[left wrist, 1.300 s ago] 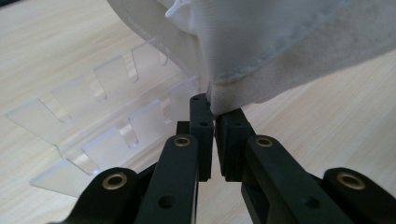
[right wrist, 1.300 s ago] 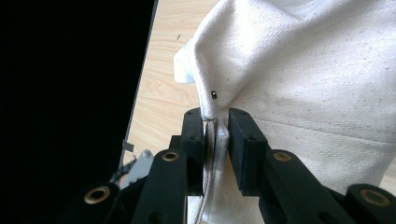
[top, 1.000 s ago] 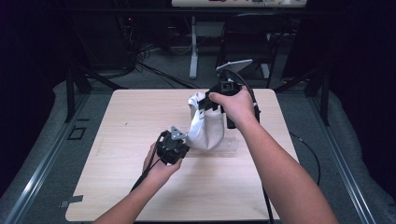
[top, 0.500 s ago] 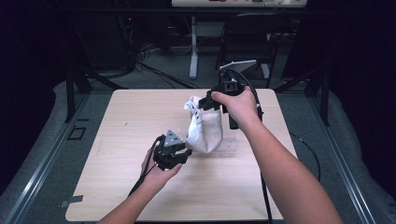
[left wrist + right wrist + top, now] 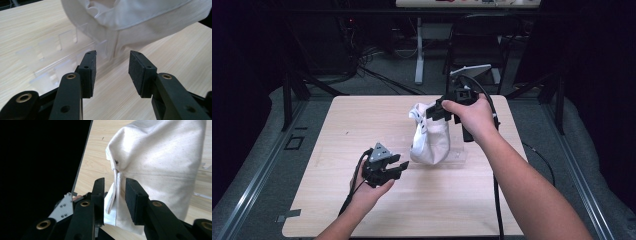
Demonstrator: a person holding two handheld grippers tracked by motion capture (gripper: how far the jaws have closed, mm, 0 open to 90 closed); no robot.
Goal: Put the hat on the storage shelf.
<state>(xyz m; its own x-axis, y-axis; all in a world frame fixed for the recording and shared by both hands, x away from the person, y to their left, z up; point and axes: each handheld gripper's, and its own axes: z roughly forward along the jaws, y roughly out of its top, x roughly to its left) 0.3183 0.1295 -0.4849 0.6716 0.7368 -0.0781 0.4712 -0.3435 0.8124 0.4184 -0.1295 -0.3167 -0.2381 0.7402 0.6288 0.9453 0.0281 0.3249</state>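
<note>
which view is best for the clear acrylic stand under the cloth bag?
Left gripper view: the clear stand shows its slotted panels on the table, partly draped by the cloth bag. High view gives a faint edge beside the bag. Right gripper view catches slivers behind the bag.

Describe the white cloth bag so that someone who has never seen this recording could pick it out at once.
On the pale wooden table, look right of centre, just in front of the person's right hand. The white cloth bag stands there slumped on a clear plastic stand, its top by the right gripper. It is the one soft, off-white thing; the stand is see-through and both grippers are black.
</note>
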